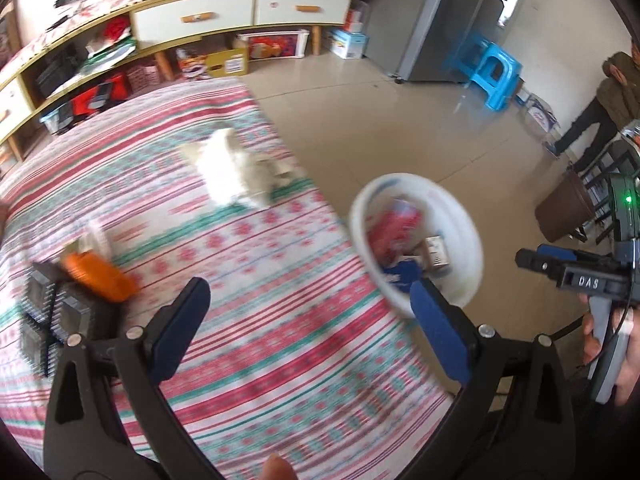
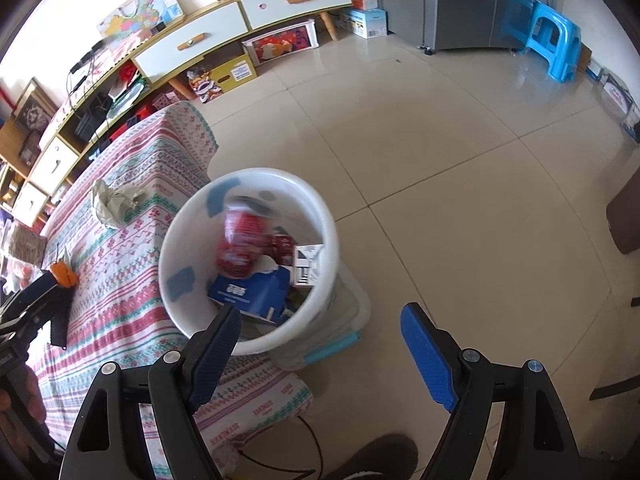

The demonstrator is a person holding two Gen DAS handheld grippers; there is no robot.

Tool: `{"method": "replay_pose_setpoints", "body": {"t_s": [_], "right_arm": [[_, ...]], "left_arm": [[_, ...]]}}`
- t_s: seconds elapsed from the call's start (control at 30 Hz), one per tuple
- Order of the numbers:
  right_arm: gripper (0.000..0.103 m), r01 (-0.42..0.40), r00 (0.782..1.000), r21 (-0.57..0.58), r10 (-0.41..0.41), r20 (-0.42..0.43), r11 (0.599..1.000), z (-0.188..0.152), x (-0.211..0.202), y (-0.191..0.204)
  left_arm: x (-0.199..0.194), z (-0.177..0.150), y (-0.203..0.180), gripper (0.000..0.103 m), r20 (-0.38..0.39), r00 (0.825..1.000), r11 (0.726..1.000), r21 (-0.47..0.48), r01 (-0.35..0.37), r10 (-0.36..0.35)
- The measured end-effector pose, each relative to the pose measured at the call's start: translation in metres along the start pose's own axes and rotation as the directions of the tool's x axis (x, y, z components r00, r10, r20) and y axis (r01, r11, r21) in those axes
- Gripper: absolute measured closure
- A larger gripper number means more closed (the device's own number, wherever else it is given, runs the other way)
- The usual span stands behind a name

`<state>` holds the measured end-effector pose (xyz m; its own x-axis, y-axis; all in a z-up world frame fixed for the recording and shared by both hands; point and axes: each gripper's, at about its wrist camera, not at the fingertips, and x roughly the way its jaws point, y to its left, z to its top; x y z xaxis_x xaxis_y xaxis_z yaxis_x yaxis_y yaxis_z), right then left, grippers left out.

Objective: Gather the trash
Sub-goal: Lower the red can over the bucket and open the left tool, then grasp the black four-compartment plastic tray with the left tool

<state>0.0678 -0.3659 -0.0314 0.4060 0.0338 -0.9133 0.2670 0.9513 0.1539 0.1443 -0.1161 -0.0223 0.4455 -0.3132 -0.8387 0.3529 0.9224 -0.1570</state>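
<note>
Now, your left gripper hangs over the patterned cloth with its jaws spread and nothing between them; the orange object lies off to its left, the crumpled white paper ahead of it on the cloth; the white bucket stands ahead and to its right; your right gripper is likewise released and empty, poised just above the bucket's near rim; inside sit a red wrapper, a blue box and a small white carton.
</note>
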Motion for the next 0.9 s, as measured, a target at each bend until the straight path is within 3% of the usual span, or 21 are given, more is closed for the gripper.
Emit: {"method": "replay_pose_setpoints", "body": {"t_s": [0.53,0.73,0.9], "right_arm": [[0.018,0.016,0.999,-0.142,-0.021,-0.034,0.990,0.000,0.025,0.083],[0.017,0.024,0.998,-0.188,-0.035,-0.055,0.982,0.000,0.037,0.109],[0.017,0.020,0.997,-0.224,-0.036,-0.069,0.974,0.002,0.047,0.134]], "left_arm": [[-0.039,-0.041,0.129,0.003,-0.036,0.986,0.967,-0.194,-0.167,0.164],[-0.033,-0.045,0.173,0.003,-0.099,0.991,0.931,-0.347,-0.118,0.089],[-0.024,-0.049,0.191,0.003,-0.152,0.983,0.911,-0.383,-0.156,0.104]]}}
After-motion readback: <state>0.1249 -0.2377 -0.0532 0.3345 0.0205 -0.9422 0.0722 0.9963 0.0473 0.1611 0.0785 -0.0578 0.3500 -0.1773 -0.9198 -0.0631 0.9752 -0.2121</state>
